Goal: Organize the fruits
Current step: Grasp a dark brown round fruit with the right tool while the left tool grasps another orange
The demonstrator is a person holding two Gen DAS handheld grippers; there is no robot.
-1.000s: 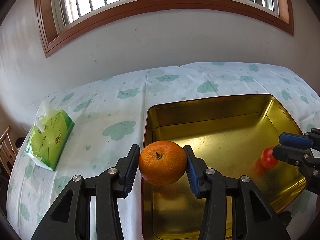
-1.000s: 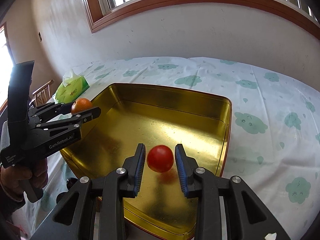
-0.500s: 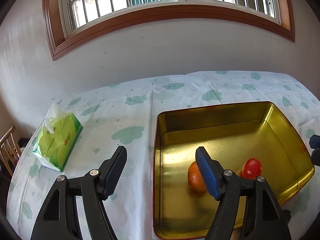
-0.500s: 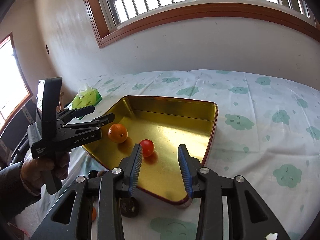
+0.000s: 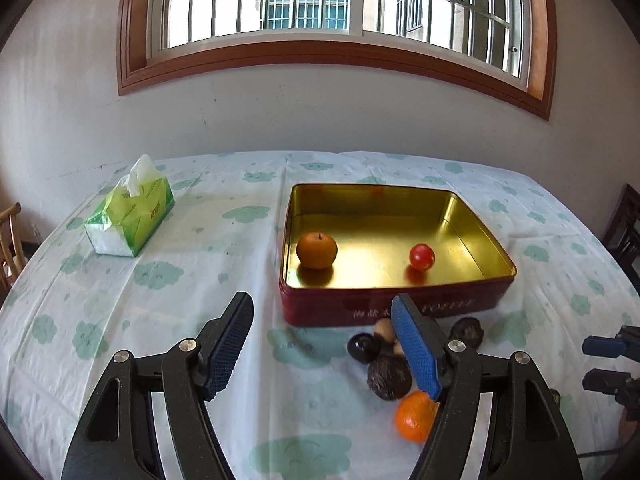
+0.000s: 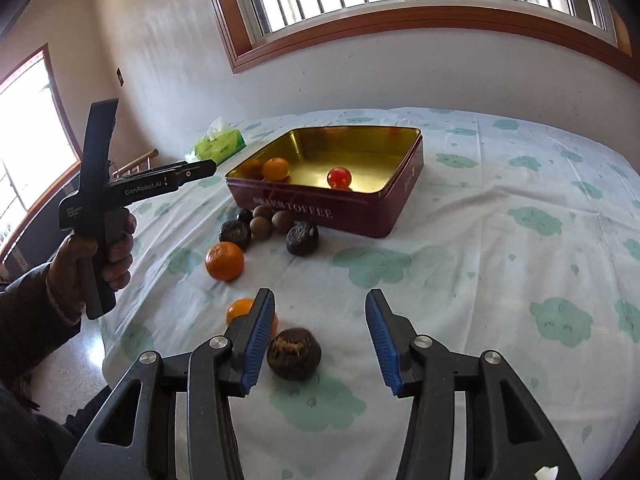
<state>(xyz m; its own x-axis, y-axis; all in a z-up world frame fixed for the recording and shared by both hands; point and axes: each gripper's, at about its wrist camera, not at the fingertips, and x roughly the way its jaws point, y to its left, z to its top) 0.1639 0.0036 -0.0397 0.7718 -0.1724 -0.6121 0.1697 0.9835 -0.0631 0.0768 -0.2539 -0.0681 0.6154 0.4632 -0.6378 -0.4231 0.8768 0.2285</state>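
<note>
A red tin (image 5: 396, 308) with a gold inside holds an orange (image 5: 316, 250) at its left and a red tomato (image 5: 422, 257) at its right. My left gripper (image 5: 322, 306) is open and empty, hanging before the tin's near wall. Loose fruit lies in front of the tin: an orange (image 5: 414, 420) and dark round fruits (image 5: 388, 376). In the right wrist view my right gripper (image 6: 320, 298) is opening, back from the tin (image 6: 320, 210). A dark fruit (image 6: 294, 354) lies on the cloth by its left finger, untouched. A small orange (image 6: 239, 308) is half hidden behind that finger.
A green tissue pack (image 5: 130, 216) lies on the cloud-print cloth at the left. A larger orange (image 6: 225, 261) and a cluster of brown and dark fruits (image 6: 260, 224) lie before the tin. A hand (image 6: 116, 248) holds the left gripper (image 6: 200, 168). A wooden chair (image 5: 10, 236) stands beyond the left table edge.
The left gripper let go of the orange and the right let go of the tomato; both lie in the tin. Both grippers drew back, bringing the loose fruit before the tin into view.
</note>
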